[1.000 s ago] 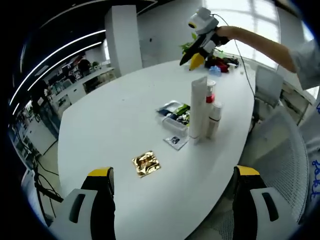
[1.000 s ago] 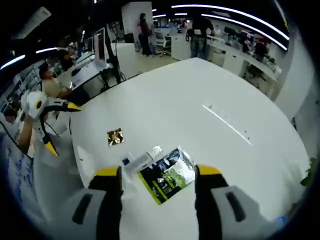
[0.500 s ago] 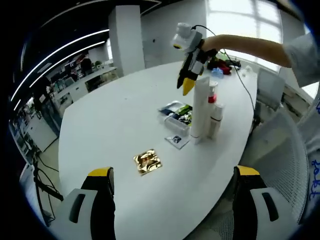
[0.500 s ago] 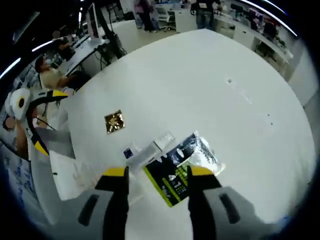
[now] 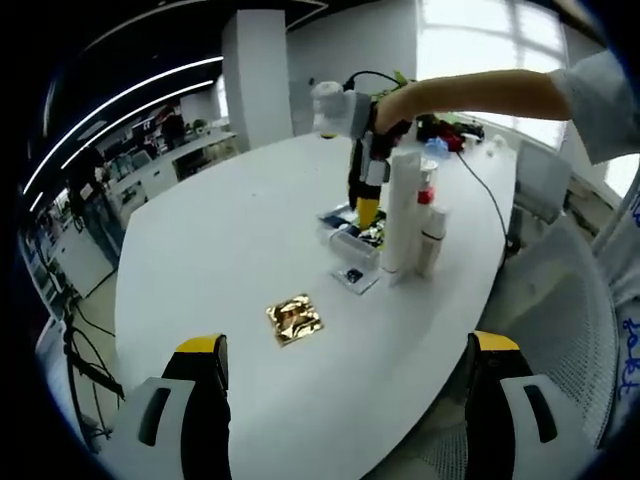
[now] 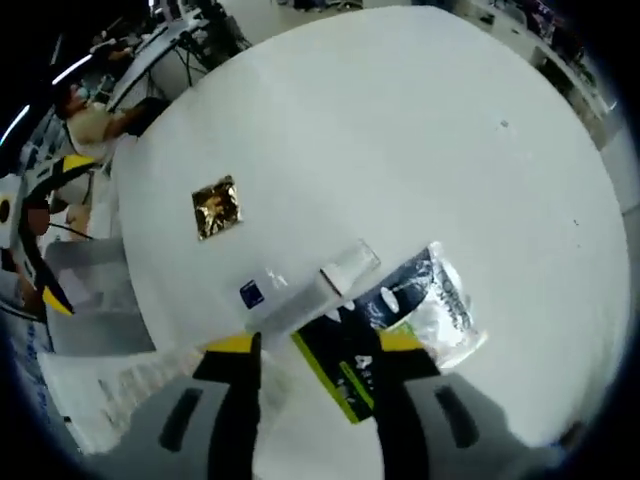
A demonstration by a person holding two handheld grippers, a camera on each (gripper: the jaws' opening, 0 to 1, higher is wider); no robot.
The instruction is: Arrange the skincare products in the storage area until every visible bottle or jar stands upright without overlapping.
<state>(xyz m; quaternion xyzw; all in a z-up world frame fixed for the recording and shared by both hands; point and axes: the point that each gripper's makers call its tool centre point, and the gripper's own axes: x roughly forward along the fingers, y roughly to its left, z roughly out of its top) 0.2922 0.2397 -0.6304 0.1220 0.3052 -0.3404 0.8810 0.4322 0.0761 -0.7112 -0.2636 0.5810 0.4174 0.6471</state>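
My left gripper (image 5: pixel 345 400) is held low over the near edge of a white oval table (image 5: pixel 240 230), its yellow-tipped jaws spread wide with nothing between them. Just beyond the jaws a small gold foil sachet (image 5: pixel 293 321) lies flat on the table. Farther along, near the table's right edge, a tall white tube (image 5: pixel 398 215) stands upright, with a shorter white bottle (image 5: pixel 430 240) upright just beside it and a red-capped bottle (image 5: pixel 421 195) behind them. To the left of the tube lie a small flat dark-blue packet (image 5: pixel 352 276), a clear bottle (image 5: pixel 350 243) on its side, and a glossy pouch (image 5: pixel 372 230).

My right gripper (image 5: pixel 366 195) comes in from the far side, on my outstretched arm, and points down over that pile, its yellow tips right at the pouch.

In the right gripper view, my right gripper (image 6: pixel 313 345) sits directly over the pouch (image 6: pixel 400 320), which is dark with a green band and a silvery end. The jaws are apart, one on either side of the pouch's green end; I cannot tell whether they touch it. The clear bottle (image 6: pixel 305 295) lies tipped over against the pouch's edge, the blue packet (image 6: pixel 252 294) just beside it, and the gold sachet (image 6: pixel 216 207) well apart toward the table's edge. The left gripper (image 6: pixel 45 235) shows at the left of this view.
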